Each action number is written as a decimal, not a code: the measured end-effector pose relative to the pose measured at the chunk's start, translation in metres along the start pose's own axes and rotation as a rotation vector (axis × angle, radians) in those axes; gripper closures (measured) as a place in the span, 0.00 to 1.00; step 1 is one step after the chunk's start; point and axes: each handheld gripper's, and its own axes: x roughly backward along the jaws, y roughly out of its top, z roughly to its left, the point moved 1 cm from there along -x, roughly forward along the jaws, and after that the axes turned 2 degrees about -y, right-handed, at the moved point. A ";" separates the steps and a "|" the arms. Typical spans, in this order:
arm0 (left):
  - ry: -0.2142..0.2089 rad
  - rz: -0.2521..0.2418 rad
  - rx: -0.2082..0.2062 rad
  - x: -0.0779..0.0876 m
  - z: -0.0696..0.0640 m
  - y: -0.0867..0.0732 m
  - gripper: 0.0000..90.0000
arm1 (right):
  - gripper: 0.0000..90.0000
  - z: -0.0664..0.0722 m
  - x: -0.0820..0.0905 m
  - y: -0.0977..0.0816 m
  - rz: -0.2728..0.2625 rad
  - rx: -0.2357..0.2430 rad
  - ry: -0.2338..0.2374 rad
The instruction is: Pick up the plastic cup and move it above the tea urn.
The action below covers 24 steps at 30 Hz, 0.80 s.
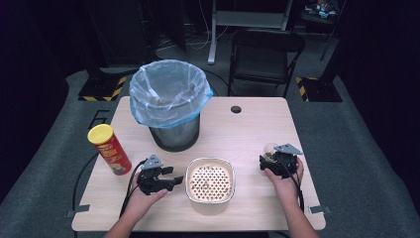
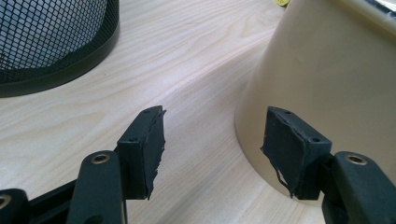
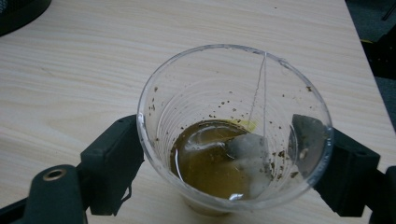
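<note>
Cup base hidden (claw astride)

The surface looked like pale, matt wood grain. The cup was clear, ribbed, glossy plastic. The bowl had a smooth cream plastic sheen. The bin was black metal mesh, lined with thin translucent film. The fingers wore rough, matt rubber.

Table brightly lit from above, surroundings dark; high view soft, close views sharp.
</note>
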 end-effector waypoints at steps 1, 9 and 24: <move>0.001 0.003 0.006 0.000 0.000 0.000 0.43 | 0.20 0.001 -0.002 0.000 -0.002 -0.004 0.004; 0.004 -0.006 0.011 0.001 0.002 0.000 0.43 | 0.24 0.012 -0.011 0.006 -0.027 0.030 0.057; 0.001 -0.013 0.022 0.004 0.003 0.000 0.43 | 0.37 0.015 -0.018 0.007 -0.044 0.056 0.144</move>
